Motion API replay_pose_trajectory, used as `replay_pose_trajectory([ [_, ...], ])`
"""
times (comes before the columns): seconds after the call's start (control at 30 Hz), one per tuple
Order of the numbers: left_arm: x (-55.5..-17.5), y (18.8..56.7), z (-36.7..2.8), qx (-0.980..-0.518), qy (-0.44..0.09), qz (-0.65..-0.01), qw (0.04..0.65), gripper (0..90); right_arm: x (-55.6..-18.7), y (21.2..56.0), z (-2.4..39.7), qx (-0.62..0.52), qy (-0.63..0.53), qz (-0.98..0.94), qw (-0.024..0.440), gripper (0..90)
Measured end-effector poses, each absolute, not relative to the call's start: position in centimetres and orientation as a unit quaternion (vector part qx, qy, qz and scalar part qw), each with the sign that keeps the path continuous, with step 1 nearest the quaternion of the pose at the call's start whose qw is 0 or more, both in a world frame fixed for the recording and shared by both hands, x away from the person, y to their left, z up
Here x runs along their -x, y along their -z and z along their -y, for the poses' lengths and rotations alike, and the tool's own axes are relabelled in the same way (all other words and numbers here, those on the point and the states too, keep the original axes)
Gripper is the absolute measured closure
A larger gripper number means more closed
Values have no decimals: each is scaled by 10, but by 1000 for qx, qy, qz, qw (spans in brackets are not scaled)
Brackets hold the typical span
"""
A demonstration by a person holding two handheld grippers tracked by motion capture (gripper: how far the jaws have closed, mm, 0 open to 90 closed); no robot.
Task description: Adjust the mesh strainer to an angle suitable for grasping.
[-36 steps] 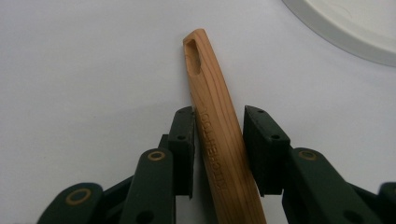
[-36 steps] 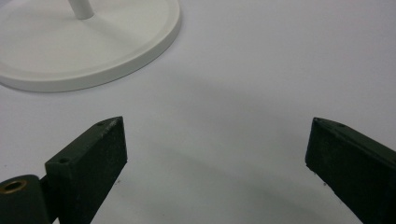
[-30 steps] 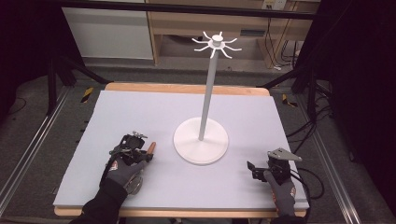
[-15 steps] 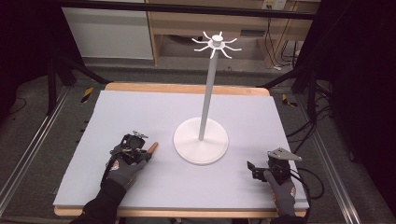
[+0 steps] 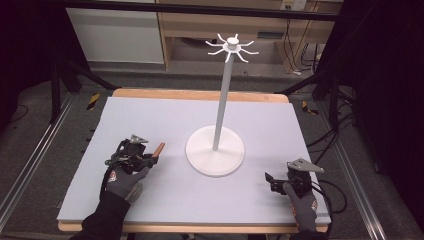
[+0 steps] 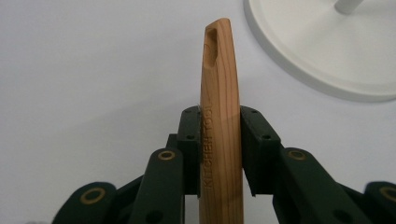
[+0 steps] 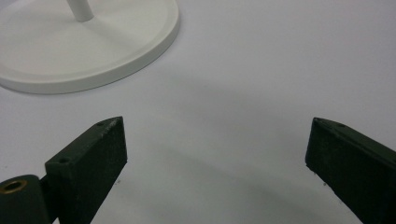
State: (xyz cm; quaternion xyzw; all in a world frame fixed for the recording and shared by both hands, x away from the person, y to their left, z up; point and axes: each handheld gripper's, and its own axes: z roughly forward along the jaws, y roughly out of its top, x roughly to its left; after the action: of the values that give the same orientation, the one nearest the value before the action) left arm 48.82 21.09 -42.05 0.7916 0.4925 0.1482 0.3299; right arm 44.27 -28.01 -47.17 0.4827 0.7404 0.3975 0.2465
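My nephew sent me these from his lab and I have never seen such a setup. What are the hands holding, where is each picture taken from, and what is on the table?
A person wearing gloves holds a two-jaw gripper tool in each hand. The high view looks down from above the table, which has a pale grey mat. The other two pictures come from small cameras riding on each gripper, looking along its black jaws.

On the table stands a white stand with a round base, a tall pole and hooks on top. The left gripper is shut on a wooden handle stamped KITCHEN TOOL, with a hole near its tip. The right gripper is open and holds nothing.
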Motion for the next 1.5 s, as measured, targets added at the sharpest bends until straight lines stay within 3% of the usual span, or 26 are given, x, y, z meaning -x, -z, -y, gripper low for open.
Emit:
replay_pose_trajectory([
  [1.03, -446, 353, -218, -713, -228, -457, 481, 707, -443, 471, 281, -479, -401, -740, 249, 58],
  [1.5, -437, 332, -216, -694, -249, -432, 519, 707, -444, 471, 281, -483, -401, -737, 249, 57],
])
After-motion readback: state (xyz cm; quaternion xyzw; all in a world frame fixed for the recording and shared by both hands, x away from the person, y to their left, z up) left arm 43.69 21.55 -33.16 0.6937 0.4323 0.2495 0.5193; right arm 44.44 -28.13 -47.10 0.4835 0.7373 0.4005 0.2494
